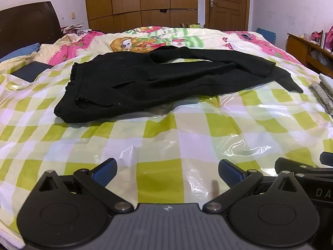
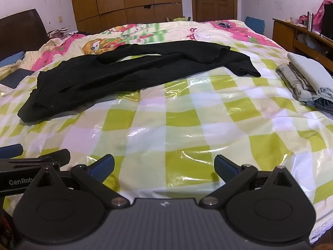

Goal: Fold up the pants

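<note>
Black pants [image 1: 162,79] lie spread across the bed on a green-and-white checked plastic sheet [image 1: 162,137], waistband toward the left, legs stretched to the right and lying partly one over the other. In the right wrist view the pants [image 2: 129,70] sit in the upper left half. My left gripper [image 1: 167,171] is open near the bed's front edge, well short of the pants, nothing between its blue pads. My right gripper [image 2: 164,166] is open beside it, also empty. The right gripper's edge shows at the lower right of the left wrist view, and the left gripper's at the lower left of the right wrist view.
A stack of folded clothes [image 2: 306,79] lies at the bed's right side. A dark flat object [image 1: 31,70] rests at the left near a blue pillow [image 1: 20,52]. A cartoon-print quilt [image 1: 145,39] covers the far bed. A wooden side cabinet [image 2: 301,35] stands right; wardrobe [image 1: 141,2] and door behind.
</note>
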`<state>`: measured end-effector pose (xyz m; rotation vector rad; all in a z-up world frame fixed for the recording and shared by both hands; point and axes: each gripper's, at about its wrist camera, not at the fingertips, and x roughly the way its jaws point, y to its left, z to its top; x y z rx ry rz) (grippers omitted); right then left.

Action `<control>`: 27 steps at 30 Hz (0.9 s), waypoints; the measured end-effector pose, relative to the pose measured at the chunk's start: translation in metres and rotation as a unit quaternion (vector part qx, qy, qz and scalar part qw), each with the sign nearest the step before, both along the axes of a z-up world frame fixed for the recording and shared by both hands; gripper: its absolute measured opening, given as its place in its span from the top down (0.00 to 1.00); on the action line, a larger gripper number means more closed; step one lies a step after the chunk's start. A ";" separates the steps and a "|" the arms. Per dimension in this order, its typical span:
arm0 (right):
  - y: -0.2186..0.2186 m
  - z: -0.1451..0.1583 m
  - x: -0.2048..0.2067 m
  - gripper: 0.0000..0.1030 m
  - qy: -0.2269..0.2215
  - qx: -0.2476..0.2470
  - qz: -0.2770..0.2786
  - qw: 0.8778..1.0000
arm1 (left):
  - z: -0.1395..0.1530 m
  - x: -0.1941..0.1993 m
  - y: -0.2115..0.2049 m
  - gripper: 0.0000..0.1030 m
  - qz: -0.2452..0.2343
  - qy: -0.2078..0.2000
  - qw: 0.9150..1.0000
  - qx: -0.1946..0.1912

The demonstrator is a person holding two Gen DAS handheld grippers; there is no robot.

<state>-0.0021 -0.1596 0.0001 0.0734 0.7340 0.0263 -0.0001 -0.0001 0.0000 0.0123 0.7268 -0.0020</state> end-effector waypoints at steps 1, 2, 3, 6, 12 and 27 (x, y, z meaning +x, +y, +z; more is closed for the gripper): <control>0.000 0.000 0.000 0.02 0.000 0.000 0.000 1.000 | 0.000 0.000 0.000 0.00 0.000 0.001 1.000 0.001; 0.000 0.000 0.000 0.02 0.000 0.000 0.000 1.000 | 0.000 0.000 0.000 0.00 0.000 0.001 1.000 0.000; 0.000 0.000 0.000 0.02 0.002 0.000 0.000 1.000 | 0.000 0.000 0.000 0.00 0.000 0.002 1.000 0.000; 0.000 0.000 0.000 0.02 0.003 -0.001 0.000 1.000 | 0.000 0.000 0.000 0.00 0.000 0.002 1.000 -0.001; 0.000 -0.001 0.001 0.02 0.004 -0.001 0.000 1.000 | -0.003 0.000 0.002 0.00 0.000 0.002 1.000 0.000; 0.000 -0.001 0.001 0.02 0.001 -0.002 -0.003 1.000 | -0.002 0.000 -0.001 0.00 -0.002 0.003 1.000 0.006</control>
